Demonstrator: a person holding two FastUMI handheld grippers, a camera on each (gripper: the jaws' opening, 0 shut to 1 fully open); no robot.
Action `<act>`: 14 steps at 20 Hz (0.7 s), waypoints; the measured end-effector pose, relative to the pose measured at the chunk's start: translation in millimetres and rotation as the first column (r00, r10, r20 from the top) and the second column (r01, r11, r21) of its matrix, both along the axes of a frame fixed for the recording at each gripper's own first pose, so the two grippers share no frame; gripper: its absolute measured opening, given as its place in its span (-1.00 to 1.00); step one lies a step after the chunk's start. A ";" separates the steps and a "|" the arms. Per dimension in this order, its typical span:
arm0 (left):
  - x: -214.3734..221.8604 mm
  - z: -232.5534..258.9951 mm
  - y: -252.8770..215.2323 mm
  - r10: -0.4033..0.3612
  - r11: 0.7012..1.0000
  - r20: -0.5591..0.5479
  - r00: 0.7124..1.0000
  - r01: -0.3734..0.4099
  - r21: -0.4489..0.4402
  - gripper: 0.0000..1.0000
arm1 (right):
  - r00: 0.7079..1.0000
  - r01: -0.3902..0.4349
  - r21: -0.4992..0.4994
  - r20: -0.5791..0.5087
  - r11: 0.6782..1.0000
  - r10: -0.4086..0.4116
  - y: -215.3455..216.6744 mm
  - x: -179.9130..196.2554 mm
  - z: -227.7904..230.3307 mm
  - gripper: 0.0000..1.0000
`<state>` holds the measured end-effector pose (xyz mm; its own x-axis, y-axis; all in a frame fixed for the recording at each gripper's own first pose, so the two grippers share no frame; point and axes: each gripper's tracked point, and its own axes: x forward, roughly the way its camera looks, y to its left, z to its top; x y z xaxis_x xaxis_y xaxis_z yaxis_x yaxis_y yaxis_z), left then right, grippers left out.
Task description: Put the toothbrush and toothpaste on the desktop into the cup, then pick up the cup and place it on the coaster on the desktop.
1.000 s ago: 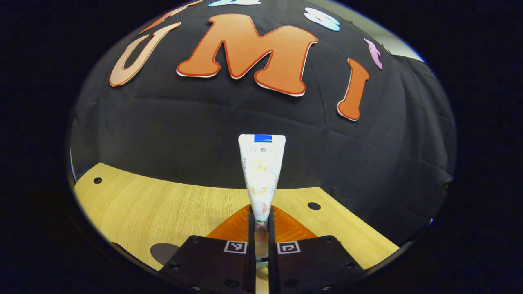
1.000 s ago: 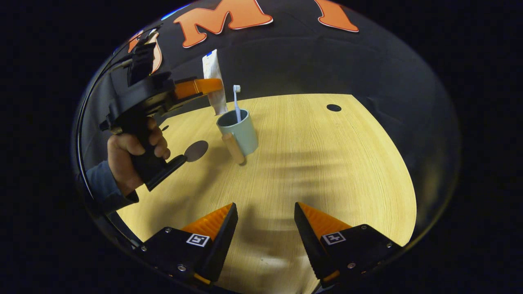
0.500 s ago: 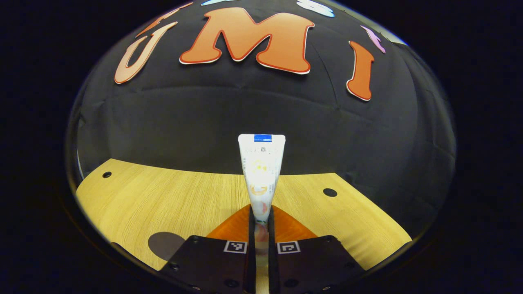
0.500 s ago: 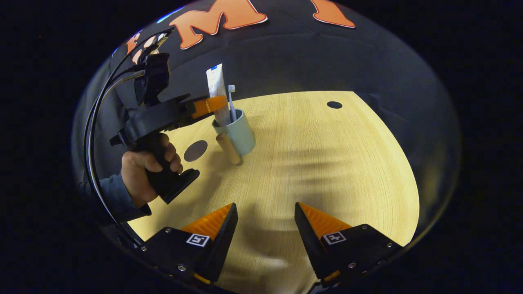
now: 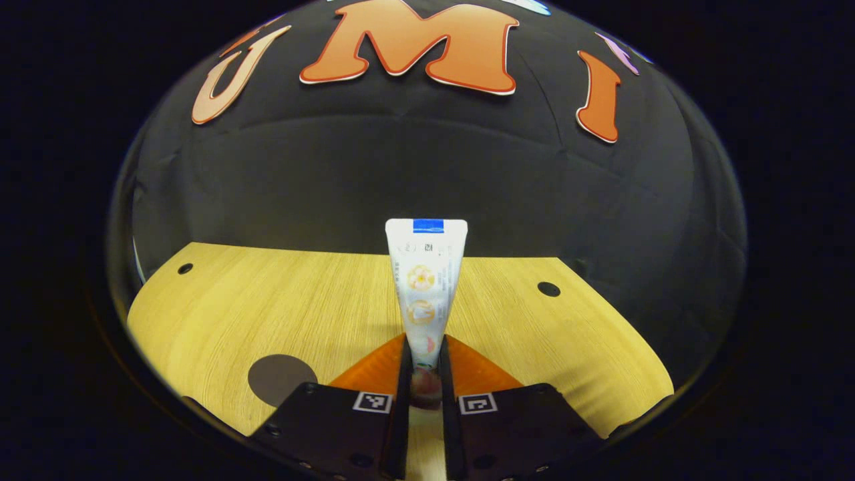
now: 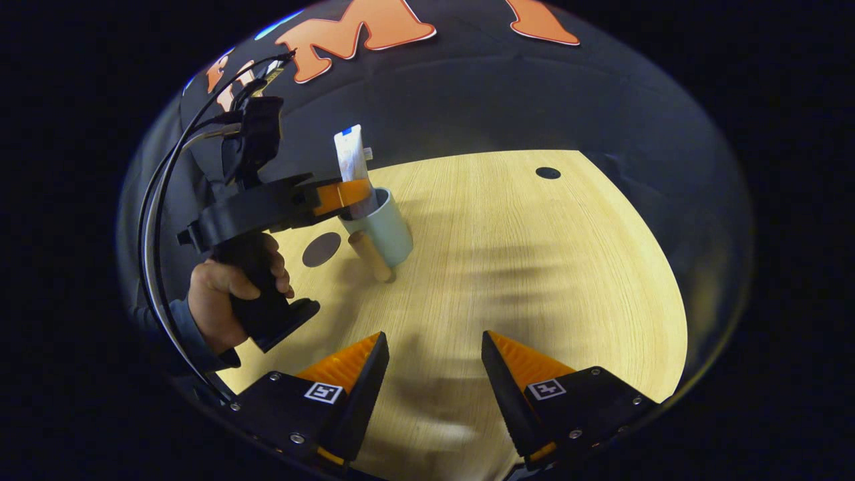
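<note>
My left gripper (image 5: 425,374) is shut on a white toothpaste tube (image 5: 426,287), which stands upright with its crimped end up. In the right gripper view, a hand holds that left gripper (image 6: 357,192) right over the rim of the pale green cup (image 6: 387,230), and the toothpaste tube (image 6: 351,155) reaches down into it. The cup has a wooden handle (image 6: 371,255). The toothbrush head (image 6: 368,154) peeks out beside the tube's top; its stem is hidden. The dark round coaster (image 6: 321,248) lies left of the cup. My right gripper (image 6: 434,354) hovers open over bare table, well short of the cup.
The wooden table (image 6: 534,267) has a round hole (image 6: 548,173) at its far right and ends against the black cloth wall. In the left gripper view, the coaster (image 5: 280,379) lies just left of my fingers, with holes (image 5: 548,288) near the table's back edge.
The left gripper has come down and toward the cup with the toothpaste, whose lower end now sits inside the cup, hiding most of the toothbrush. The right gripper has stayed put.
</note>
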<state>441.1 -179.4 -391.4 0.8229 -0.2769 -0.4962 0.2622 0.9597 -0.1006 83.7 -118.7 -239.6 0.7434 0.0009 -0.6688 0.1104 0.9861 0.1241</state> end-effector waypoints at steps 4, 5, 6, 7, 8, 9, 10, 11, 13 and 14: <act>-7.9 17.8 8.4 -0.022 1.000 0.038 0.999 0.022 0.012 0.04 | 1.000 -0.006 -0.005 0.006 1.000 0.006 0.4 0.2 1.9 0.70; -10.5 22.2 11.8 -0.024 1.000 0.041 0.999 0.024 0.013 0.07 | 1.000 -0.007 -0.006 0.009 1.000 0.007 0.9 1.1 3.3 0.70; -13.0 24.7 13.2 -0.030 1.000 0.039 0.999 0.030 0.007 0.35 | 1.000 -0.008 -0.007 0.010 1.000 0.008 1.0 1.4 4.1 0.71; -15.5 26.8 16.3 -0.030 1.000 0.037 0.999 0.030 0.007 0.36 | 1.000 -0.009 -0.006 0.013 1.000 0.009 1.7 3.0 4.9 0.71; -17.6 30.0 21.0 -0.030 1.000 0.036 0.999 0.029 0.008 0.49 | 1.000 -0.008 -0.008 0.014 1.000 0.008 1.5 3.7 5.8 0.70; -19.0 33.6 23.6 -0.033 0.999 0.036 0.999 0.033 0.005 0.53 | 1.000 -0.010 -0.009 0.015 1.000 0.010 2.3 4.8 6.8 0.71; -22.3 36.6 27.1 -0.038 0.999 0.038 0.999 0.038 0.000 0.60 | 1.000 -0.010 -0.014 0.014 1.000 0.010 2.7 5.4 6.5 0.71; -26.1 42.2 32.7 -0.041 0.999 0.038 0.998 0.041 0.002 0.76 | 1.000 -0.012 -0.015 0.014 1.000 0.013 5.2 7.5 8.6 0.71; -29.3 48.4 39.3 -0.049 0.999 0.039 0.998 0.049 0.003 0.91 | 1.000 -0.013 -0.018 0.013 1.000 0.013 7.8 11.7 9.7 0.70; -32.9 51.8 43.2 -0.055 0.999 0.039 0.998 0.055 0.001 0.92 | 1.000 -0.012 -0.021 0.012 1.000 0.012 8.4 15.0 11.1 0.70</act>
<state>408.2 -136.2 -339.7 0.8252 -0.3220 -0.4642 0.3181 0.9439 -0.0893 98.8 -110.3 -228.5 0.7517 -0.0040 -0.6595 0.0969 0.9898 0.1044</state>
